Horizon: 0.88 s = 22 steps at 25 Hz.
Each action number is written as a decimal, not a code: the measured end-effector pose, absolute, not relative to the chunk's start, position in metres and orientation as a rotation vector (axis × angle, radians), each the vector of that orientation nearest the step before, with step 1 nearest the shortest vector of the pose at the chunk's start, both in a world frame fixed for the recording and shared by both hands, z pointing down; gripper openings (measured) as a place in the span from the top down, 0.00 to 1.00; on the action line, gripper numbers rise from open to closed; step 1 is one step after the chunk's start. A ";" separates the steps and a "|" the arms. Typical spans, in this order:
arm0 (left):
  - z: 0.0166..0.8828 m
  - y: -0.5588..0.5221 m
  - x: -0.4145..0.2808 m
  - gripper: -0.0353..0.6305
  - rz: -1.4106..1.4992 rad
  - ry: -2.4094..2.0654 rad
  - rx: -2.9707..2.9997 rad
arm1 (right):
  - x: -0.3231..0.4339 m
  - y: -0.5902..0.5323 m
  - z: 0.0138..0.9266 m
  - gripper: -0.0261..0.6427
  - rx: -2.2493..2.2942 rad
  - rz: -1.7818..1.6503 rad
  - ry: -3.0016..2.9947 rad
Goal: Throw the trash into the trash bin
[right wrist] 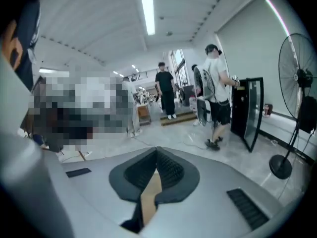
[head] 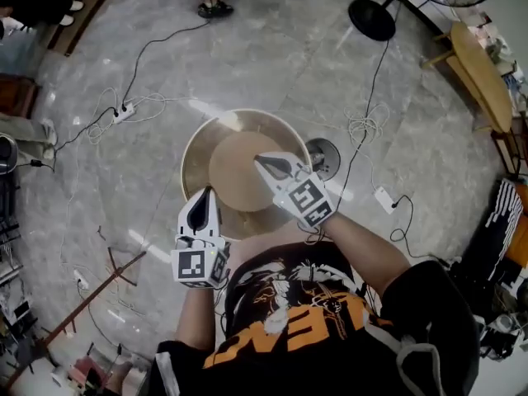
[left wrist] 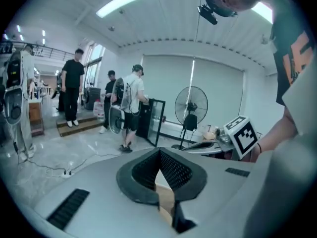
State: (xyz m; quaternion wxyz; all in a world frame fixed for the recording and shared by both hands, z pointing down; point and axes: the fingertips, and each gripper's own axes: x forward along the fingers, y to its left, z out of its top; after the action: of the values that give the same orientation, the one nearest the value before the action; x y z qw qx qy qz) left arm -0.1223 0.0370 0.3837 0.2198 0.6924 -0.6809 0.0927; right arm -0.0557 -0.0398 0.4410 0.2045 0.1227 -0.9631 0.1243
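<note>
Long white ceiling tubes (left wrist: pixel 126 0) are lighting everything brightly, glaring off the glossy grey marble floor (head: pixel 272 48), with fisheye edges darkening.

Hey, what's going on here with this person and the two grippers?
A person in a black shirt holds a gripper in each hand over a round tan tub on the floor, possibly the bin. The left gripper and the right gripper are both shut, with nothing between their jaws. No trash is visible.
</note>
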 end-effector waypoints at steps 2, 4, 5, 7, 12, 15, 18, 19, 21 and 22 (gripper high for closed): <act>0.341 0.046 -0.136 0.91 0.239 -1.957 1.924 | -0.070 -0.036 0.375 0.94 0.354 0.313 -2.797; 0.299 0.048 -0.152 0.91 0.177 -2.055 1.962 | -0.087 -0.040 0.310 0.94 0.339 0.234 -2.922; 0.280 0.051 -0.160 0.91 0.142 -2.096 1.991 | -0.094 -0.039 0.278 0.94 0.321 0.191 -2.984; 0.243 0.064 -0.170 0.91 0.078 -2.158 2.044 | -0.104 -0.024 0.217 0.94 0.288 0.114 -3.103; 0.166 0.098 -0.177 0.91 -0.029 -2.261 2.139 | -0.109 0.029 0.111 0.94 0.244 -0.055 -3.286; 0.139 0.118 -0.180 0.91 -0.070 -2.288 2.177 | -0.118 0.056 0.106 0.94 0.162 -0.127 -3.266; 0.125 0.133 -0.186 0.91 -0.103 -2.302 2.187 | -0.129 0.069 0.112 0.94 0.146 -0.104 -3.230; 0.123 0.137 -0.187 0.91 -0.107 -2.309 2.191 | -0.130 0.072 0.114 0.94 0.147 -0.100 -3.218; 0.119 0.143 -0.186 0.91 -0.118 -2.334 2.200 | -0.130 0.077 0.114 0.94 0.141 -0.103 -3.215; 0.115 0.146 -0.185 0.91 -0.138 -2.347 2.200 | -0.130 0.079 0.113 0.94 0.140 -0.107 -3.214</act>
State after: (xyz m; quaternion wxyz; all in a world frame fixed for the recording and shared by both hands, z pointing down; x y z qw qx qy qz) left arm -0.1851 0.1458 0.1154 -0.0389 0.6828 -0.7283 -0.0428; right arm -0.1296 0.0795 0.1131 -0.0386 0.0433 -0.9978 -0.0332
